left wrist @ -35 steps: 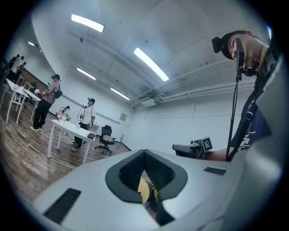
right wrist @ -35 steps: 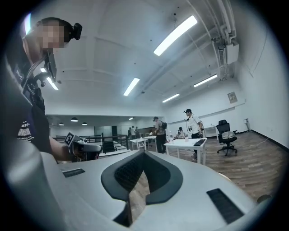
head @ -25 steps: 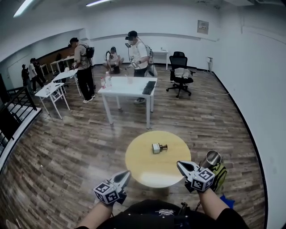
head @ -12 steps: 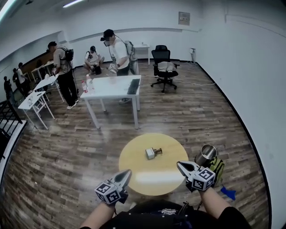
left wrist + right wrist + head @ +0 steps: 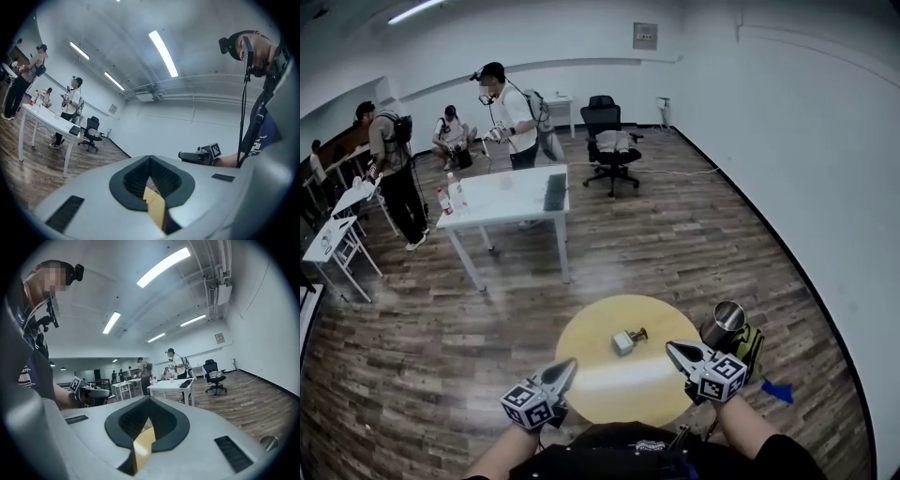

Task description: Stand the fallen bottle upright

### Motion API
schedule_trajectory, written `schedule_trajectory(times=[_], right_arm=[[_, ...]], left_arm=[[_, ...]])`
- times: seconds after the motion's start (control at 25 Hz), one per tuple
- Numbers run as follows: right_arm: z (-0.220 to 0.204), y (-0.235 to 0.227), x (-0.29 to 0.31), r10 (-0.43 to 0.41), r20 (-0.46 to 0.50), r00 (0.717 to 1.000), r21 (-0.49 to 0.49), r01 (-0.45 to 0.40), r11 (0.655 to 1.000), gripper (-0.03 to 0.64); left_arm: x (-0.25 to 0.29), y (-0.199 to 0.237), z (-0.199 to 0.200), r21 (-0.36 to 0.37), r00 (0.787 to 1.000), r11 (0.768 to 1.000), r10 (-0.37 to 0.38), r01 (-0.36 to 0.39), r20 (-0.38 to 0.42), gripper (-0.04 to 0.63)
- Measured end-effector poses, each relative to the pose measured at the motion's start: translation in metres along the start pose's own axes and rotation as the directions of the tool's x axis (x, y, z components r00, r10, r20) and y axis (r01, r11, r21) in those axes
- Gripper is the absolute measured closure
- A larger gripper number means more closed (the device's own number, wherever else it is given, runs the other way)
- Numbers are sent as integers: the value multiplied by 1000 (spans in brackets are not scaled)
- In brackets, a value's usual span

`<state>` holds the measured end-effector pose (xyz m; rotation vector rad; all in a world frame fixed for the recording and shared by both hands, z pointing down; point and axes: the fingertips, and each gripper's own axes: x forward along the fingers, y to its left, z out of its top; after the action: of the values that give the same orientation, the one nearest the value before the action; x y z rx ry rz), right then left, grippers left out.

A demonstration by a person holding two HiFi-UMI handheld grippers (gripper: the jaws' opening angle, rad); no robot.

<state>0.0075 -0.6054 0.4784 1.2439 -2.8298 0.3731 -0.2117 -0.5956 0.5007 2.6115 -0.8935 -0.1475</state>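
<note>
Head view: you hold two grippers. Your left gripper [image 5: 563, 368] is pinched closed and empty. One bottle [image 5: 628, 339] lies fallen on the one round yellow table [image 5: 591, 342]. Your right gripper [image 5: 673, 348] is likewise closed and empty. Wood floor [image 5: 441, 328] surrounds the table.

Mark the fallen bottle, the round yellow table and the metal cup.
fallen bottle [image 5: 623, 343]: head view, on its pale body.
round yellow table [image 5: 581, 330]: head view, bare top near the left rim.
metal cup [image 5: 718, 332]: head view, side wall below the open mouth.
</note>
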Motion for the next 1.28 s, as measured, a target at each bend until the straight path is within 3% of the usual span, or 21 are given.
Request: schedule_trajectory(times=[0.16, 0.4, 0.68, 1.0, 1.28], right_arm=[[5, 2, 31, -4, -8, 1000, -12, 4, 1000, 594], [30, -21, 54, 32, 7, 999, -28, -31, 999, 594], [64, -80, 54, 154, 38, 987, -69, -151, 986, 594], [92, -154, 50, 268, 53, 962, -98, -262, 960, 594], [85, -169, 63, 251, 59, 966, -66, -247, 967, 594]], left_arm=[[2, 32, 14, -2, 1000, 1000, -6, 6, 10, 578], [24, 41, 44, 67, 999, 998, 6, -8, 31, 578], [77, 29, 59, 116, 991, 986, 109, -118, 82, 578], [140, 31, 71, 103, 957, 958, 254, -269, 142, 578], [151, 39, 64, 117, 965, 961, 239, -251, 107, 578]])
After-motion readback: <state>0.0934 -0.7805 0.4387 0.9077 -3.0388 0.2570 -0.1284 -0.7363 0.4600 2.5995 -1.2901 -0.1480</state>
